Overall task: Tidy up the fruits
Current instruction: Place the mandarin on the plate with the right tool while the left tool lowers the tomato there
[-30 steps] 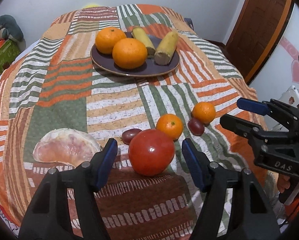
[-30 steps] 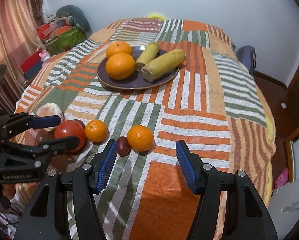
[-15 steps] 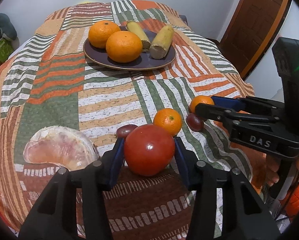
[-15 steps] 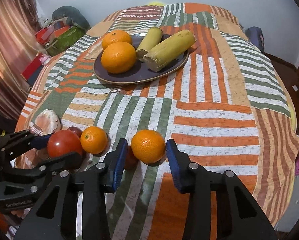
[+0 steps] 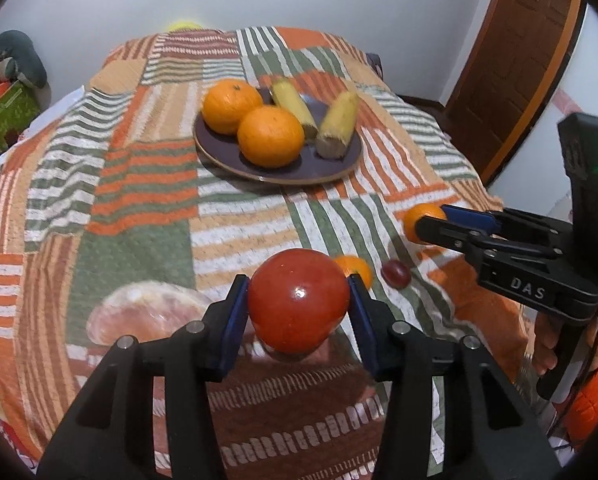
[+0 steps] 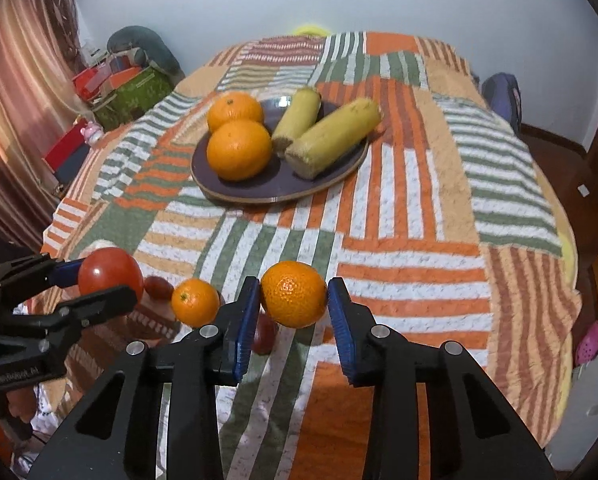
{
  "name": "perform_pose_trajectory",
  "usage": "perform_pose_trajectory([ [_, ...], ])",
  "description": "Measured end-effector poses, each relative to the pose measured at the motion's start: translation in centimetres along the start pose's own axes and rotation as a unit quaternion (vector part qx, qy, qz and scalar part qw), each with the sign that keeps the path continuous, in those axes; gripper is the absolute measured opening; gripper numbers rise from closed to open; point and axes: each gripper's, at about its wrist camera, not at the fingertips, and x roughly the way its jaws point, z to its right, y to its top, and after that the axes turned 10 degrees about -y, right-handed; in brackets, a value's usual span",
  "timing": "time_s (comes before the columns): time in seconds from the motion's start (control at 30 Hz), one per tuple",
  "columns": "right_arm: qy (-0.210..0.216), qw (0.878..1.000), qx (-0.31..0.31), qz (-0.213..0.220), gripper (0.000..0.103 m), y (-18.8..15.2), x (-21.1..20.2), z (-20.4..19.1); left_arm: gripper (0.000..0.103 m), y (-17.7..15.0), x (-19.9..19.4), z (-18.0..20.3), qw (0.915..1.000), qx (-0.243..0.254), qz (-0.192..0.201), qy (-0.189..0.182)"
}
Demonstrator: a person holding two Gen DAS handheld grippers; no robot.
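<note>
On plate (image 6: 331, 184): two oranges, two bananas; left hand-held gripper (image 5: 297, 310) grasping tomato (image 5: 299, 300), right (image 6: 293, 314) mandarin (image 6: 293, 294).

Left wrist view: close behind left tongs (image 5: 299, 304), angled down over bed (image 5: 139, 216). Right wrist view: same behind right tongs (image 6: 293, 302). Shared: plate (image 5: 219, 148) mid-bed, each other's tongs.

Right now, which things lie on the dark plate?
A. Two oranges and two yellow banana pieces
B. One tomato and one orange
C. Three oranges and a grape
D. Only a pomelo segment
A: the right wrist view shows the dark plate carrying two oranges side by side and two yellow banana pieces, while the tomato sits between the pads of the left hand-held gripper, away from the plate.
</note>
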Motion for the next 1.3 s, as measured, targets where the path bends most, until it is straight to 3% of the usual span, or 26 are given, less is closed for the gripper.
perform_pose_trajectory([
  [0.33, -0.007, 0.999, 0.003, 0.043, 0.032, 2.8, -1.3, 0.5, 0.048, 3.8, -0.9, -2.2, 0.9991, -0.015, 0.037, 0.014],
  [0.63, -0.008, 0.997, 0.005, 0.07, 0.032, 6.0, -0.8, 1.0, 0.048, 7.6, 0.8, -4.4, 0.9983, -0.022, 0.049, 0.024],
  [1.3, -0.018, 0.997, -0.029, 0.071, 0.032, 12.2, 6.6, -0.2, 0.048, 12.7, 6.9, -8.6, 0.9983, -0.037, 0.034, 0.03],
])
